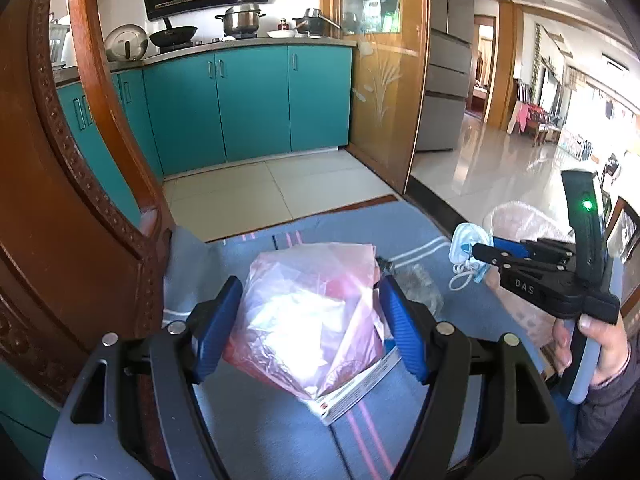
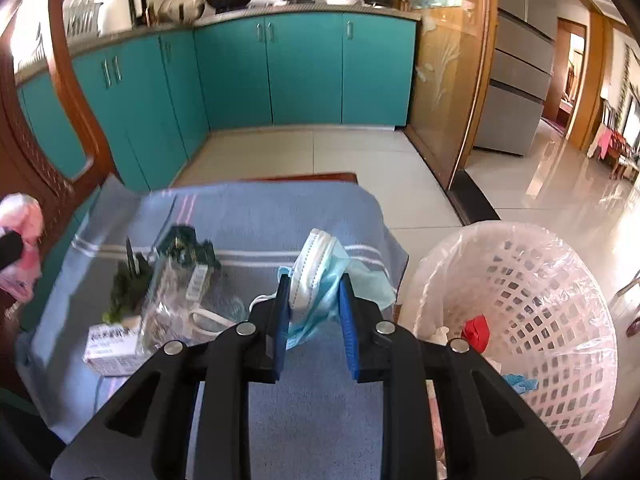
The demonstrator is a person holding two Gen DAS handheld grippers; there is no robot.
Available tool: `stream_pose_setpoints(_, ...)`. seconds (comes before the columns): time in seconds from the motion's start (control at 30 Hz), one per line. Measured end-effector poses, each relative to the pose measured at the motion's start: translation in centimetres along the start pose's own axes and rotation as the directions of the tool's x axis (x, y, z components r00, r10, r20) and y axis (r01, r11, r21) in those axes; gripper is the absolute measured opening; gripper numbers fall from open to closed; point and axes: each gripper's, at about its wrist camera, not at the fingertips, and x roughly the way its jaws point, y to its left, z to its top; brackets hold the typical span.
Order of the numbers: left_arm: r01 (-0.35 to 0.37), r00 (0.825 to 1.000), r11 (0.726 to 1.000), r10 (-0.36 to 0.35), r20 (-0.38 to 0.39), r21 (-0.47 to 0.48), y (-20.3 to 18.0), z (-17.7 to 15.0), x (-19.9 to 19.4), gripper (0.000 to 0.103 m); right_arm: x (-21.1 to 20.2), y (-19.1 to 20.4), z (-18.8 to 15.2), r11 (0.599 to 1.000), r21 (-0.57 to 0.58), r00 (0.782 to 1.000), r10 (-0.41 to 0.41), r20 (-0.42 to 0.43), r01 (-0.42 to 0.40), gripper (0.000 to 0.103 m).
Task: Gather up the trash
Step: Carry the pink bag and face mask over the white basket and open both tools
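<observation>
A pink plastic bag point(image 1: 308, 300) sits between the blue pads of my left gripper point(image 1: 310, 312), which is shut on it above the blue striped cloth point(image 1: 260, 420) on the table. The same pink plastic bag point(image 2: 20, 236) shows at the far left edge of the right wrist view. My right gripper point(image 2: 314, 284) is shut on a bundle of white and blue face masks point(image 2: 316, 264), lifted off the cloth point(image 2: 260, 212). From the left wrist view, the right gripper point(image 1: 476, 250) holds the face masks point(image 1: 464, 244) in front of the lined bin point(image 1: 516, 220).
A white lattice bin point(image 2: 540, 280) lined with clear plastic stands right of the table with scraps inside. A clear wrapper with greens point(image 2: 168, 280) and a small white box point(image 2: 108, 344) lie on the cloth. A carved wooden chair back point(image 1: 60, 200) rises at the left.
</observation>
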Motion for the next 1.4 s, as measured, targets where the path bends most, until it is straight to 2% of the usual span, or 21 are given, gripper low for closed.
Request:
stream_pose_setpoints(0.2,0.036,0.998,0.998,-0.034,0.048,-0.045,-1.5,1.6,-0.3,0.071,-1.9,-1.2,0.5,0.995,0.050,0.994,0.078,0.076,-0.082,0.024)
stream_pose_setpoints(0.3,0.064,0.996,0.996,-0.060,0.072,-0.056,-2.4,2.4,-0.5,0.071,-2.9,-1.5,0.7,0.993,0.061,0.989,0.092,0.112,-0.099,0.024)
stream_pose_setpoints(0.47,0.097,0.992,0.992,-0.090,0.092,-0.075,-4.5,3.4,0.1,0.071,-5.2,-3.9,0.5,0.992,0.104,0.983,0.057,0.173,-0.076,0.024)
stream_pose_setpoints(0.6,0.122,0.988,0.990,-0.114,0.101,-0.070,-7.1,4.2,1.1,0.071,-7.0,-6.8,0.1,0.990,0.141,0.980,-0.028,0.197,0.000,0.024)
stream_pose_setpoints(0.73,0.205,0.977,0.977,-0.201,0.075,-0.063,-11.2,4.8,2.9,0.071,-8.1,-10.2,-0.8,0.975,0.203,0.973,-0.128,0.190,0.088,0.024)
stream_pose_setpoints(0.93,0.296,0.955,0.955,-0.295,-0.018,0.023,-18.2,3.9,5.6,0.071,-8.7,-15.6,-2.6,0.938,0.316,0.971,-0.195,0.137,0.144,0.024)
stream_pose_setpoints(1.03,0.361,0.931,0.931,-0.354,-0.093,0.062,-21.4,2.6,6.7,0.071,-9.0,-17.4,-3.5,0.918,0.354,0.967,-0.230,0.110,0.178,0.024)
stream_pose_setpoints(1.17,0.419,0.899,0.904,-0.398,-0.185,0.091,-24.4,1.1,8.3,0.072,-9.6,-19.4,-4.4,0.887,0.426,0.968,-0.236,0.090,0.177,0.024)
stream_pose_setpoints(1.3,0.402,0.905,0.902,-0.366,-0.216,0.156,-26.4,0.0,9.5,0.075,-9.6,-19.7,-4.7,0.876,0.452,0.972,-0.224,0.075,0.167,0.024)
stream_pose_setpoints(1.37,0.410,0.901,0.898,-0.371,-0.224,0.162,-26.7,-0.5,9.8,0.085,-9.4,-19.5,-4.6,0.877,0.450,0.973,-0.221,0.067,0.168,0.024)
stream_pose_setpoints(1.4,0.401,0.907,0.902,-0.366,-0.210,0.162,-26.7,-0.6,9.8,0.087,-9.1,-19.6,-4.4,0.876,0.451,0.974,-0.218,0.060,0.169,0.025)
